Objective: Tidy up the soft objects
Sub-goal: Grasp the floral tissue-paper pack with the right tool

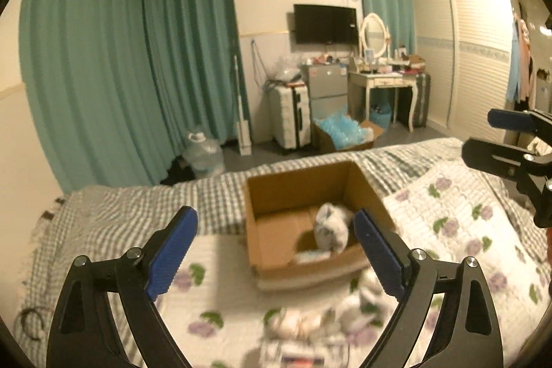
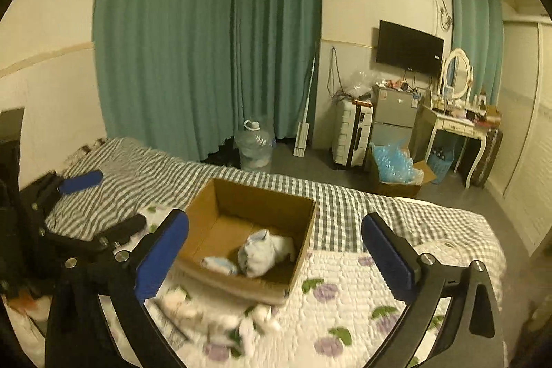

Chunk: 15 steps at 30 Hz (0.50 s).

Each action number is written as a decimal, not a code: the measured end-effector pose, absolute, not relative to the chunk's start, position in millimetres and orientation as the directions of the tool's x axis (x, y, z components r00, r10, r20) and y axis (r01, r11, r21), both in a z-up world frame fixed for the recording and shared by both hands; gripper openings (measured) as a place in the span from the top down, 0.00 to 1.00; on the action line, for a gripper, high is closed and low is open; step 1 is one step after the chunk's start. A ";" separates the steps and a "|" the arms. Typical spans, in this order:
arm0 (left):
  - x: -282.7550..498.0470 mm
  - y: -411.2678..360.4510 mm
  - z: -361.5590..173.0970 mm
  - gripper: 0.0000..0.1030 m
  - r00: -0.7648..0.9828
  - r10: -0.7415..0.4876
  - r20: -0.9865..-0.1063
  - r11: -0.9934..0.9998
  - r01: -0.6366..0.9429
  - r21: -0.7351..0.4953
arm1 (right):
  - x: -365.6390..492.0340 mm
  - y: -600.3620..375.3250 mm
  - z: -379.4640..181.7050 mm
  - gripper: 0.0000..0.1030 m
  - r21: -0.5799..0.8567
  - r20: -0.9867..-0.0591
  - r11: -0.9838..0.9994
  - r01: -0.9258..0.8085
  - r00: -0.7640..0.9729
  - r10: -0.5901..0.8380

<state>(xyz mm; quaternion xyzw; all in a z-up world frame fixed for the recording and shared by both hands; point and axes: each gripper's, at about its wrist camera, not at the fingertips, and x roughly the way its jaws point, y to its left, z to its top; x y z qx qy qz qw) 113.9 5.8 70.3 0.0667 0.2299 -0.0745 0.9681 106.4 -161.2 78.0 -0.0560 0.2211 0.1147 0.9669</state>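
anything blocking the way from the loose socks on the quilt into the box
Nothing visible does. The socks lie on the quilt just in front of the open box; only its near wall has to be cleared.

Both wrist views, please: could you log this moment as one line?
left claw open, empty | right claw open, empty | box holds white bundle | loose pile on bed
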 end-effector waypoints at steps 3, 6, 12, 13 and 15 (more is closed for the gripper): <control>82.8 17.9 63.5 0.09 0.878 -0.098 -0.468 0.983 0.159 0.093 | 76.3 -152.0 71.0 0.02 -0.086 -0.458 0.957 -0.277 0.864 0.209; 54.3 29.9 40.1 0.09 0.863 -0.059 -0.501 0.984 0.136 0.118 | 48.9 -135.9 47.1 0.02 -0.104 -0.483 0.941 -0.322 0.843 0.235; 37.9 51.2 -23.4 0.09 0.825 -0.011 -0.565 0.987 0.098 0.124 | 31.5 -106.0 -29.6 0.02 0.028 -0.587 0.885 -0.464 0.709 0.390; 38.5 56.6 -35.6 0.09 0.817 0.006 -0.577 0.989 0.078 0.122 | 32.9 -98.5 -45.5 0.02 0.025 -0.602 0.878 -0.478 0.694 0.394; 44.1 60.5 -52.7 0.09 0.799 0.020 -0.602 0.992 0.061 0.114 | 39.9 -84.4 -72.7 0.02 0.021 -0.640 0.863 -0.505 0.657 0.400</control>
